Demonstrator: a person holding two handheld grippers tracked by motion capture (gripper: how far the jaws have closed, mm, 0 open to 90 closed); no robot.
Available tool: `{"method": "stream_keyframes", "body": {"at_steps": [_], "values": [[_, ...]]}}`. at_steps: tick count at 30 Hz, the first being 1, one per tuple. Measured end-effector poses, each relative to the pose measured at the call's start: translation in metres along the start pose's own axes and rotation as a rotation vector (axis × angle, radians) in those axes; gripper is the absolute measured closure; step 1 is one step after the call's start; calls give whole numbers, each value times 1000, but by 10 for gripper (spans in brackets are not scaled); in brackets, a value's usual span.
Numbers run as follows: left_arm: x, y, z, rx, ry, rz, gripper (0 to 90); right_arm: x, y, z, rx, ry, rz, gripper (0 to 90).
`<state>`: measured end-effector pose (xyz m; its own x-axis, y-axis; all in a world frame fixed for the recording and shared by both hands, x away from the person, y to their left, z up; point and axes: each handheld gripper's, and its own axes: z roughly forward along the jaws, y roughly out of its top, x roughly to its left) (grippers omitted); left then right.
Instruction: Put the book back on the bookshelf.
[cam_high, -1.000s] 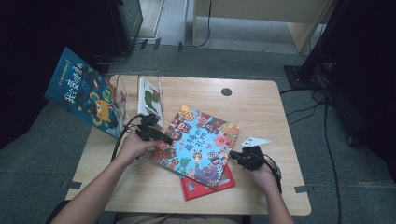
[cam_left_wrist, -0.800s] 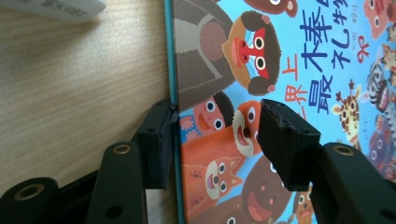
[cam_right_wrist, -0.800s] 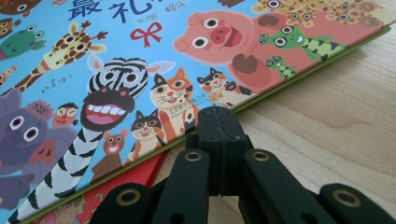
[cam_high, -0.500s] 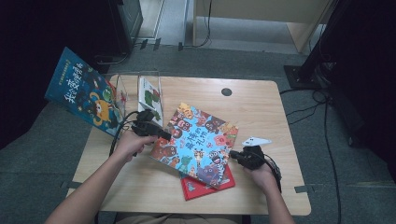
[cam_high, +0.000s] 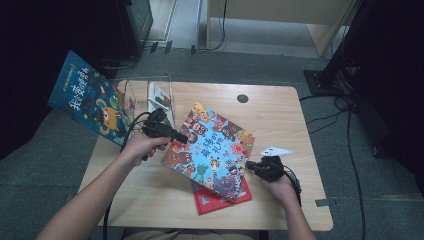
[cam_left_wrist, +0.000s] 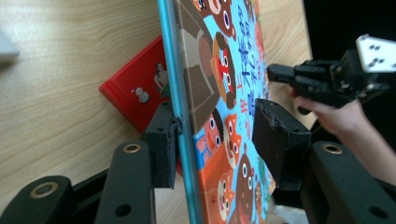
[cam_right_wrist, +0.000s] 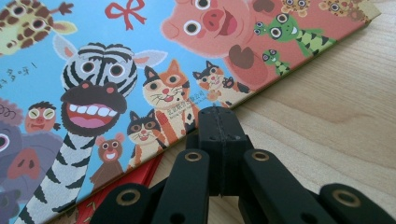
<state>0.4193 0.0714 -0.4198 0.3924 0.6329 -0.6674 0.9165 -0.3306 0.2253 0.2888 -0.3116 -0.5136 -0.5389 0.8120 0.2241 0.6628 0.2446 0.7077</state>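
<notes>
The left tongs (cam_high: 181, 138) have just been closing around the animal picture book (cam_high: 212, 150), one pad touching its raised left edge, the other just off the cover. The right tongs (cam_high: 250, 165), pressed together, sit at the book's right edge. A red book (cam_high: 220, 197) lies beneath it on the tabletop (cam_high: 280, 115); a clear stand (cam_high: 150, 95) and a blue book (cam_high: 87, 97) stand to its left.

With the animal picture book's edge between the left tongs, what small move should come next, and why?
Probably close the left tongs fully on the animal book. They have just been closing, yet one pad stands clear of the cover, so a higher lift could slip. The shut right tongs steady the opposite edge.
</notes>
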Motion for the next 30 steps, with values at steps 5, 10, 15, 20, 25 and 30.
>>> {"method": "stream_keyframes", "body": {"at_steps": [5,10,15,20,25,30], "values": [[-20,14,-4,35,46,18,540,-1,-1,0,-6,2,11,900],[-34,22,-5,71,74,30,548,-2,-1,0,-9,3,9,900],[-43,27,-5,90,66,43,562,-2,-1,1,-11,2,10,900],[-58,30,2,134,22,80,580,-1,-1,3,-16,-1,14,900],[-61,33,6,134,32,74,581,-1,-1,4,-23,4,17,900],[-60,35,7,134,44,67,591,0,0,5,-24,9,33,900]]}}
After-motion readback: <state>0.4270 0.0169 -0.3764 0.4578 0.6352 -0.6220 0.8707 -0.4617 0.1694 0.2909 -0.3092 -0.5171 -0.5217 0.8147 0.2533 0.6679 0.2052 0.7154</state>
